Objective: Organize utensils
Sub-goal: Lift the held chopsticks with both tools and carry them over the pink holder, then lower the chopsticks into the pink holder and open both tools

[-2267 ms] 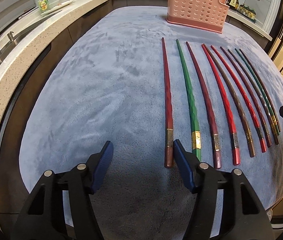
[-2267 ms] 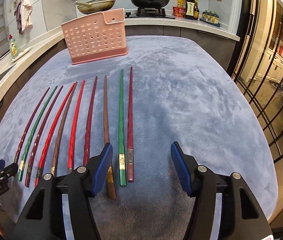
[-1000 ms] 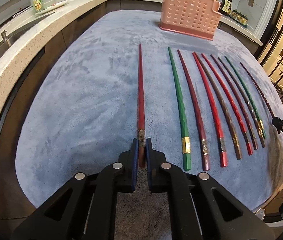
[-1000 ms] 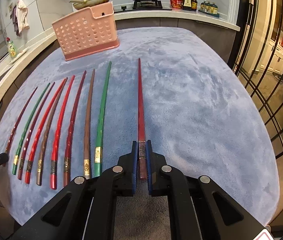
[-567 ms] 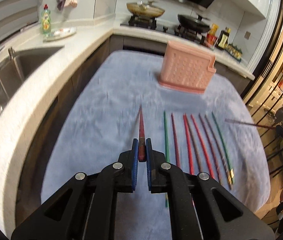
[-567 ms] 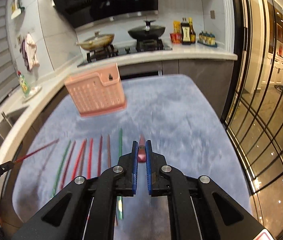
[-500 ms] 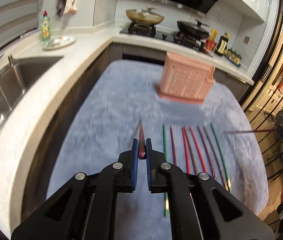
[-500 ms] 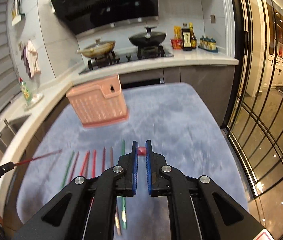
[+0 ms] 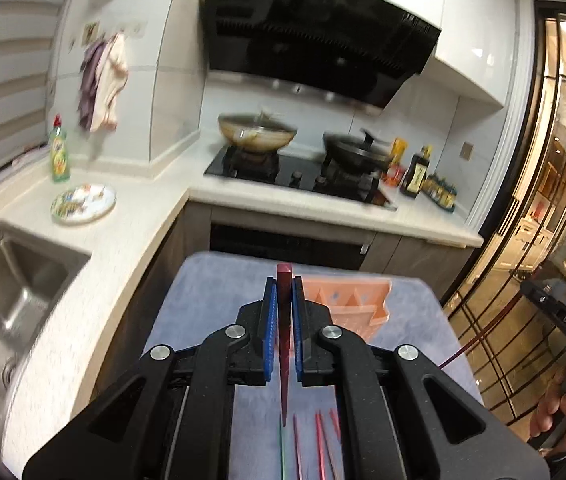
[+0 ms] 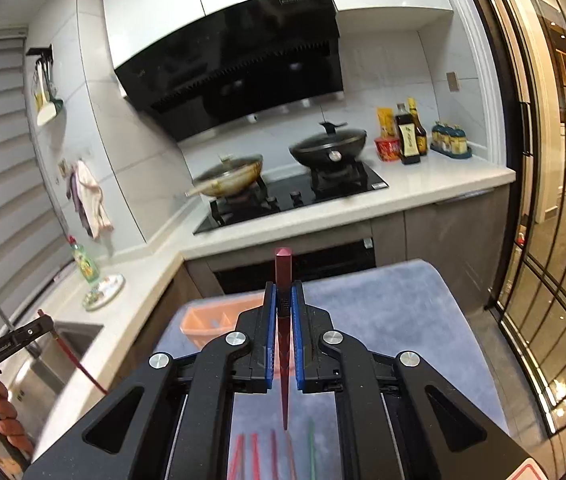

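Both tools have risen high above the worktop [image 10: 395,300] since a moment ago, each with a dark red chopstick taken from the row. The left tool [image 9: 282,304] is closed tightly on its dark red chopstick [image 9: 284,320], tip down. The right tool [image 10: 283,312] grips the other dark red chopstick [image 10: 283,320] the same way. The pink basket [image 9: 357,308] stands ahead on the grey cloth. I think the task has only begun: no chopstick is in the basket yet, and the remaining chopsticks [image 10: 273,452] lie below.
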Action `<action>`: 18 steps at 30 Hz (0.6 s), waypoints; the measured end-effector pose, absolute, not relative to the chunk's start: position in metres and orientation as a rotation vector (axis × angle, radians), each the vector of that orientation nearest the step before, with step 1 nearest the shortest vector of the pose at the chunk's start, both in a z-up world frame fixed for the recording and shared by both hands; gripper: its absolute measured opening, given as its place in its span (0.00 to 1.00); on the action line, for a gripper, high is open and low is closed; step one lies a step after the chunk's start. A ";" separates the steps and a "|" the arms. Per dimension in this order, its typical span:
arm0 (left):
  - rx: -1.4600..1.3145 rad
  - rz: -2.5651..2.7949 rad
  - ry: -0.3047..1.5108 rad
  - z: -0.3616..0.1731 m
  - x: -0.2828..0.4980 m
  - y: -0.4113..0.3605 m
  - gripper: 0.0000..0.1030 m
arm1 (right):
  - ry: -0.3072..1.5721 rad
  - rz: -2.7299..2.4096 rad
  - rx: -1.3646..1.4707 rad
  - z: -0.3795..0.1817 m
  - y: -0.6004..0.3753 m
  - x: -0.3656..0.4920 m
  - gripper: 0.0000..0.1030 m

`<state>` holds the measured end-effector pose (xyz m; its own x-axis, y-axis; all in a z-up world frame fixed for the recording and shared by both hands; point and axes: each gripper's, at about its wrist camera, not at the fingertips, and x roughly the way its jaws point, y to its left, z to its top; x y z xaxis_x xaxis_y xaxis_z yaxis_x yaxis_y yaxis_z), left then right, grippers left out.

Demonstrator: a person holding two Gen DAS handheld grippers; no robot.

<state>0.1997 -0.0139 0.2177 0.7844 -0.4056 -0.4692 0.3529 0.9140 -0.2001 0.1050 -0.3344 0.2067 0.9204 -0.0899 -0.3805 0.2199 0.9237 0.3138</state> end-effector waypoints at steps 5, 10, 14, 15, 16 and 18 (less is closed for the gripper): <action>-0.105 -0.414 0.404 0.254 0.227 -0.043 0.07 | 0.295 -0.126 0.368 0.237 -0.331 0.143 0.07; -0.122 -0.411 0.350 0.269 0.259 -0.063 0.07 | 0.261 -0.112 0.366 0.252 -0.329 0.186 0.07; -0.105 -0.397 0.343 0.260 0.283 -0.081 0.07 | 0.277 -0.117 0.380 0.242 -0.333 0.219 0.07; -0.101 -0.395 0.346 0.257 0.288 -0.083 0.07 | 0.291 -0.117 0.383 0.236 -0.334 0.225 0.07; -0.099 -0.393 0.355 0.251 0.293 -0.085 0.07 | 0.303 -0.117 0.386 0.231 -0.335 0.231 0.07; -0.101 -0.393 0.387 0.237 0.303 -0.089 0.07 | 0.335 -0.116 0.393 0.214 -0.336 0.240 0.07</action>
<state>0.3031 -0.0888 0.2368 0.8516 -0.3920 -0.3480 0.3540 0.9197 -0.1697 0.2400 -0.3364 0.2138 0.9387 -0.0460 -0.3417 0.1747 0.9179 0.3563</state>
